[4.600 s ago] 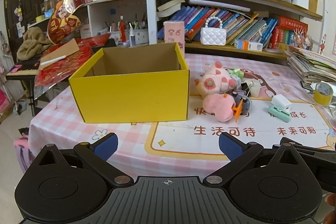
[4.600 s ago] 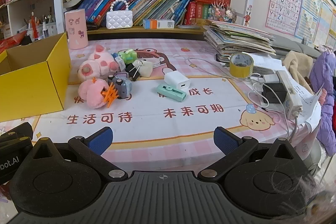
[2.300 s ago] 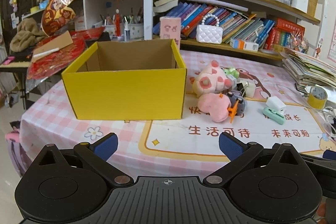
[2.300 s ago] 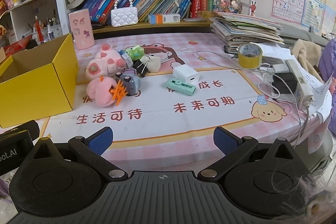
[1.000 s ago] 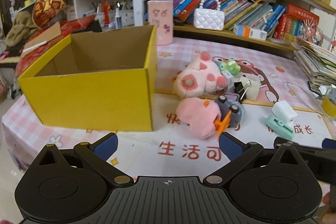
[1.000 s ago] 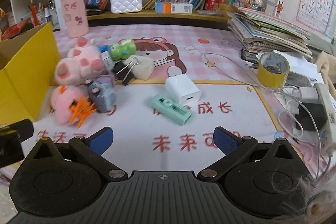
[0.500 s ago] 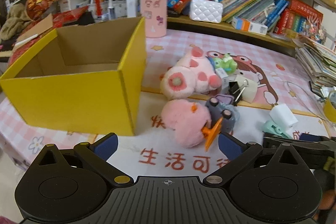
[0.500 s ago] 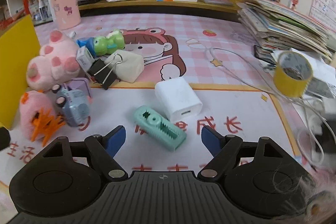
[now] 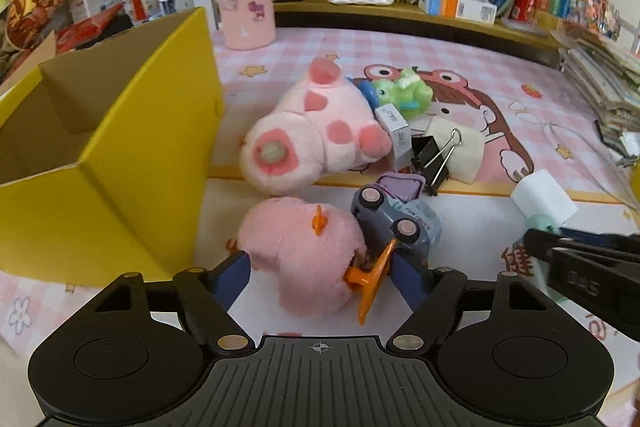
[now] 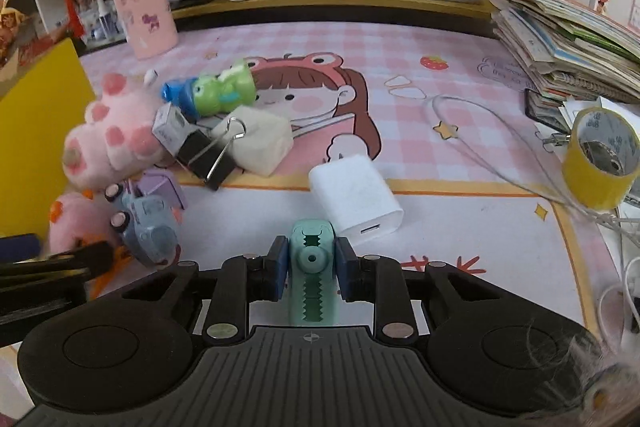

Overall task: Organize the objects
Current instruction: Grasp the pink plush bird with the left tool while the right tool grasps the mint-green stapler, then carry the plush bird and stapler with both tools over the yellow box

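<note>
My left gripper point(image 9: 320, 273) straddles a round pink plush with orange feet point(image 9: 304, 251), which lies on the mat beside the open yellow box point(image 9: 120, 187). Its jaws are closing, with the plush between the blue pads but not squeezed. In the right wrist view my right gripper point(image 10: 311, 267) is shut on a mint-green toothed clip point(image 10: 312, 247) that lies on the mat. A white charger block point(image 10: 354, 201) sits just beyond the clip. A grey toy car point(image 9: 396, 219) leans against the plush on its right.
A big pink paw plush point(image 9: 312, 135), a green frog toy point(image 10: 224, 91), a black binder clip point(image 10: 208, 155) and a cream block point(image 10: 256, 143) crowd the mat's middle. A yellow tape roll point(image 10: 600, 163), cables and stacked books lie right. Shelves line the back.
Both grippers came down toward the mat. The right jaws shut on the mint-green clip. The left jaws narrowed around the round pink plush, which now sits between them.
</note>
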`<state>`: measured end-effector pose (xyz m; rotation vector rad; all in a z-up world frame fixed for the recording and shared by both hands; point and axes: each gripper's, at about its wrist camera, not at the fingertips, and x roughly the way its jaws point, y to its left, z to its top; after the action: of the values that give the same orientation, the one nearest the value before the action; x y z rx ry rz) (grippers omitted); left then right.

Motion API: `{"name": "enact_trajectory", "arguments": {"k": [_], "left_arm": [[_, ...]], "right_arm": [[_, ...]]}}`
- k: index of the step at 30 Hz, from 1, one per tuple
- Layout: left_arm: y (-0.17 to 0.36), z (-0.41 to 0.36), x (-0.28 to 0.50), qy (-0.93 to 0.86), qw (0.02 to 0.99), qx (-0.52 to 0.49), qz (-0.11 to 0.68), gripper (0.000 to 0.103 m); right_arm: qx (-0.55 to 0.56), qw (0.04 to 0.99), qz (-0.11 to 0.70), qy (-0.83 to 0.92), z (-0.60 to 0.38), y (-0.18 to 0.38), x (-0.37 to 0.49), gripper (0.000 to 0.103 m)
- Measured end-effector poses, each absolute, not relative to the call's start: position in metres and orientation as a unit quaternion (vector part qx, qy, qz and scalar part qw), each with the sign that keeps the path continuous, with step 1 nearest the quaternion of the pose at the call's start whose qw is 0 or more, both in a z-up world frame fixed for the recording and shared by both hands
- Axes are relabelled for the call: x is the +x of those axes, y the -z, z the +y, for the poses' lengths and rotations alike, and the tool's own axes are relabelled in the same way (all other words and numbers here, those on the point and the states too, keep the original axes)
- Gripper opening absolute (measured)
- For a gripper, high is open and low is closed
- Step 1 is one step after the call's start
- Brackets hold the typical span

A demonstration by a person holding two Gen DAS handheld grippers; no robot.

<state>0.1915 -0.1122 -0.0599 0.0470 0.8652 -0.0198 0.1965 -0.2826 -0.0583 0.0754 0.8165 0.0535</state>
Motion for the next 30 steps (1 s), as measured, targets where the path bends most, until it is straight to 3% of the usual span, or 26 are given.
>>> {"name": "enact_trajectory", "arguments": {"k": [3,5,10,30], "left_arm": [[0.066,-0.116,0.197,0.003,0.908,0.030,0.418,0.071],[0.068,-0.115,0.199,0.007,0.906,0.023,0.422,0.061],[0.067,-0.116,0.195,0.012,0.909,0.021,0.417,0.057],[0.025,-0.067,0.134,0.059,0.924,-0.033,0.376,0.057]], "right_arm": [[0.038,0.918,0.394,-0.034,-0.283,0.055,0.195,0.023],[0.041,0.917,0.395,-0.036,-0.284,0.053,0.195,0.023],[0.042,0.917,0.395,-0.044,-0.284,0.050,0.194,0.023],[0.052,0.917,0.391,-0.057,-0.233,0.036,0.151,0.023]]}}
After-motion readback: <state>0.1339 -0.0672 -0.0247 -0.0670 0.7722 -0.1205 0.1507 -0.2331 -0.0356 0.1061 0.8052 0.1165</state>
